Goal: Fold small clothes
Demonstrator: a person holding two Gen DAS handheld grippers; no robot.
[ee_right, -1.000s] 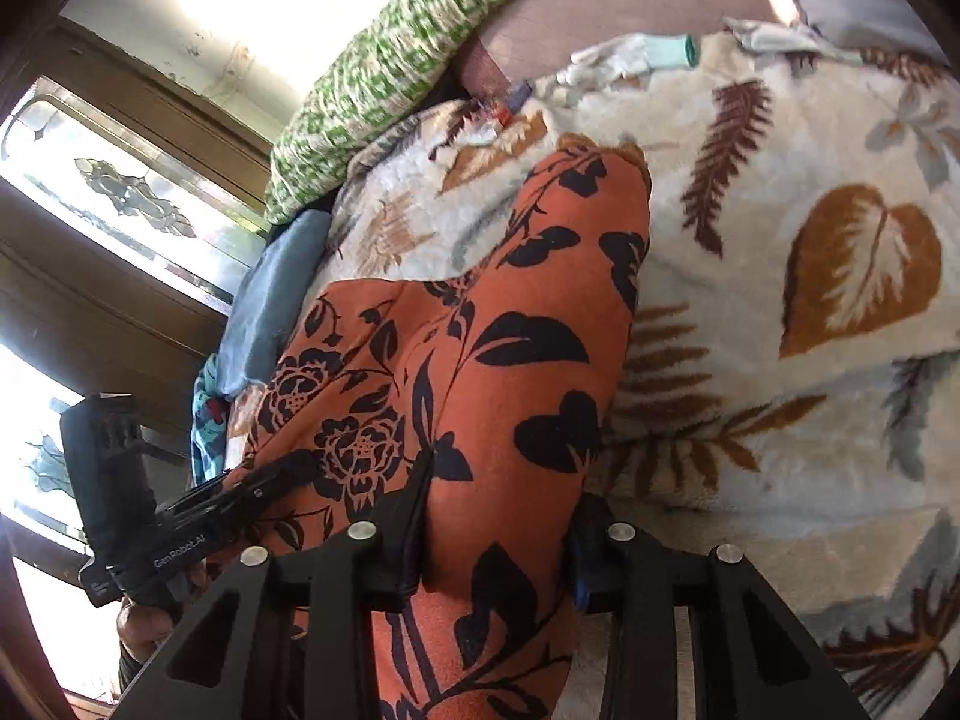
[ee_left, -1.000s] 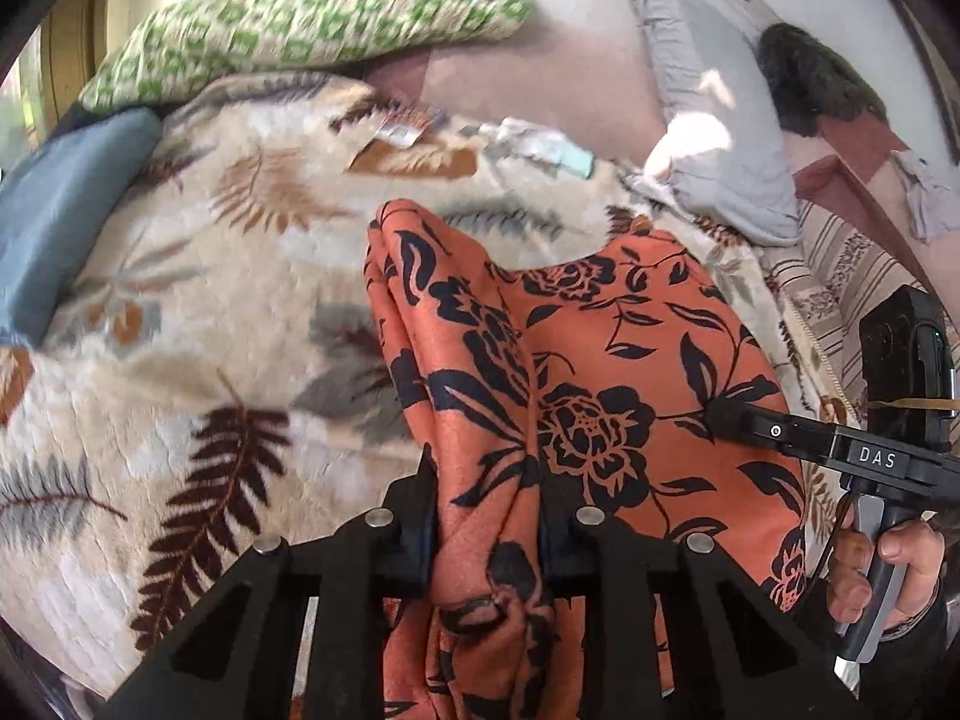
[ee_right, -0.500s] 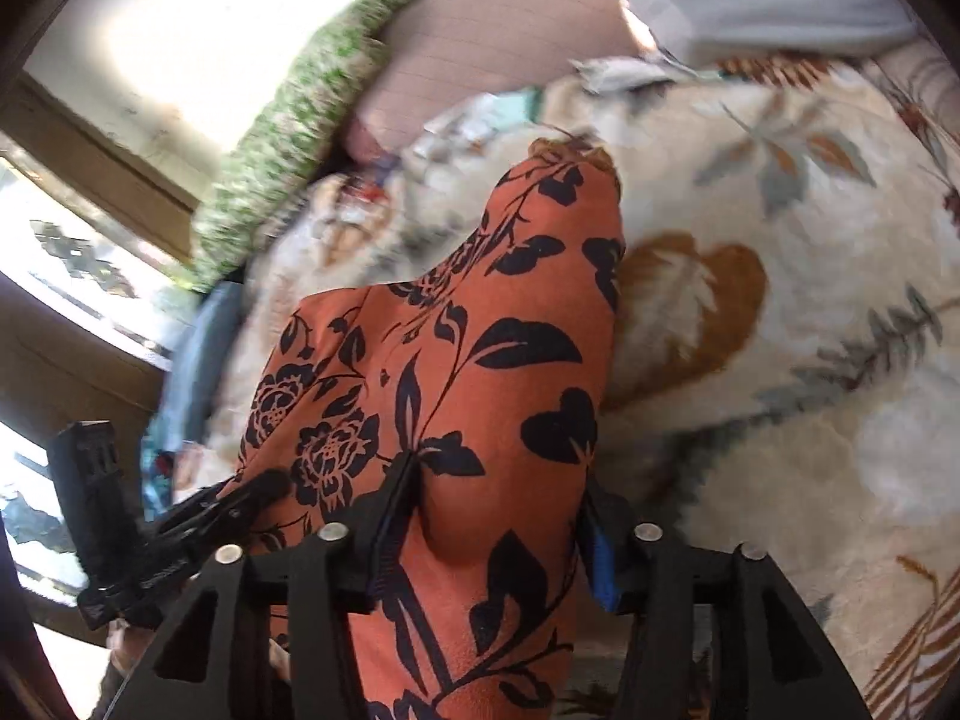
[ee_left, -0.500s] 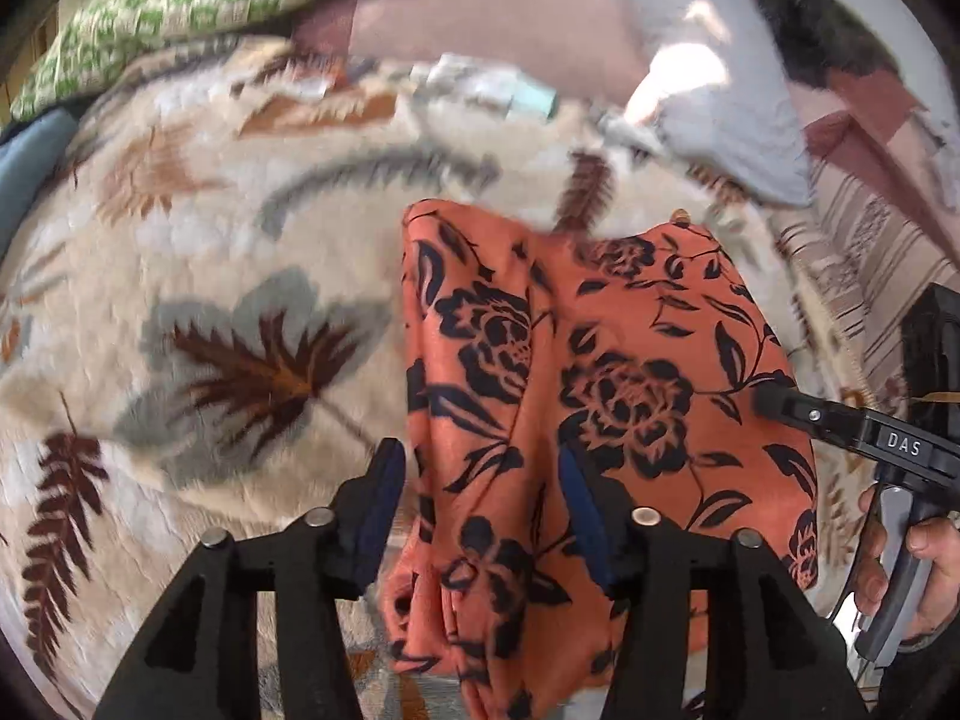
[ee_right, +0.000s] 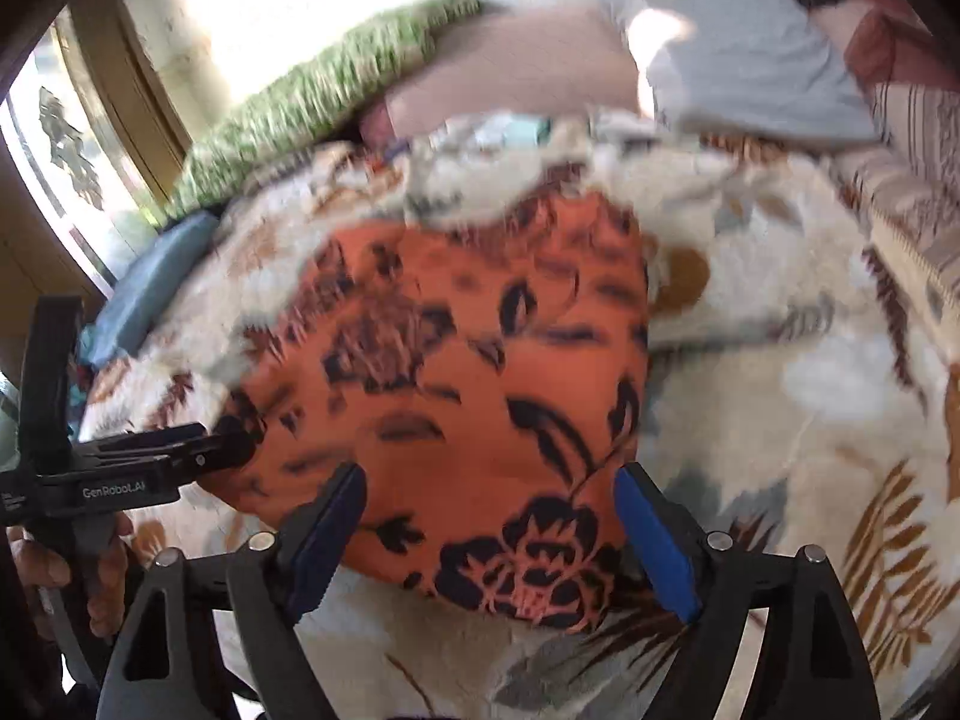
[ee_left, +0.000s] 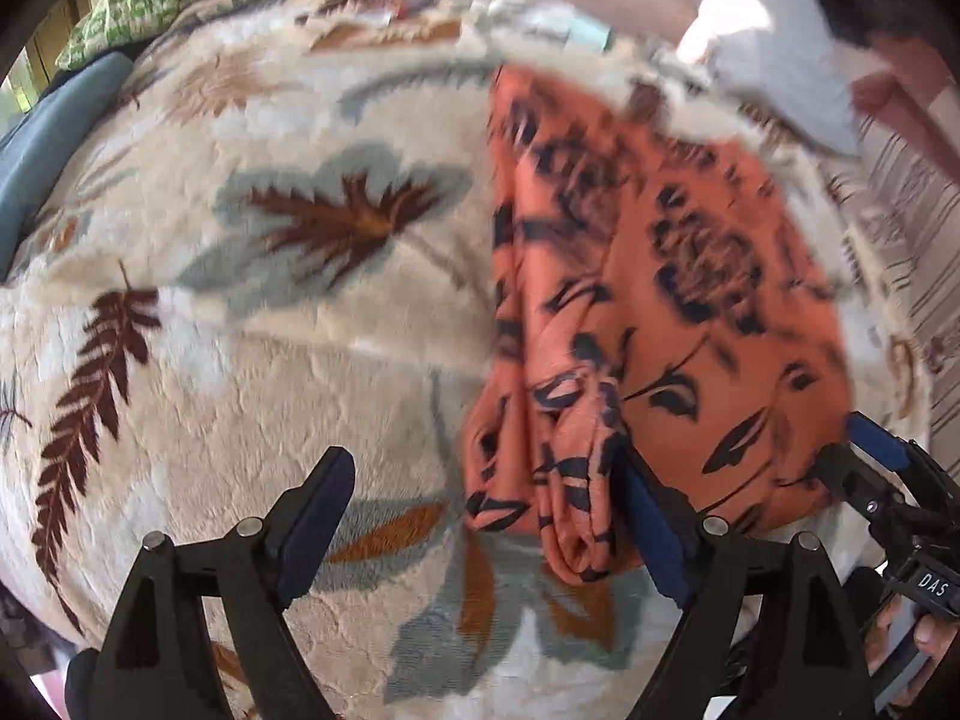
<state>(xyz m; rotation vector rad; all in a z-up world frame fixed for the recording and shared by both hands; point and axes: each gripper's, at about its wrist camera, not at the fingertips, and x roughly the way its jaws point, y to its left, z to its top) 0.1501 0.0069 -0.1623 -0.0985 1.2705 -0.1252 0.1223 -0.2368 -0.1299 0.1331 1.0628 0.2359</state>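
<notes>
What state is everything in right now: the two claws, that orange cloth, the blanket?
Left claw: open, jaws just widened, one pad by the cloth's bunched end.
Right claw: open, jaws just widened, cloth between them, not pinched.
Orange cloth: folded over, lying loose on the blanket.
Blanket: spread out under the cloth.

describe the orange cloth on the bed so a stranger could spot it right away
Start from the plush cream blanket with brown and grey leaf prints that covers the bed. On it lies a folded orange garment with black flowers and leaves, below the grey pillow. It is the only orange, thin, smooth fabric there.
</notes>
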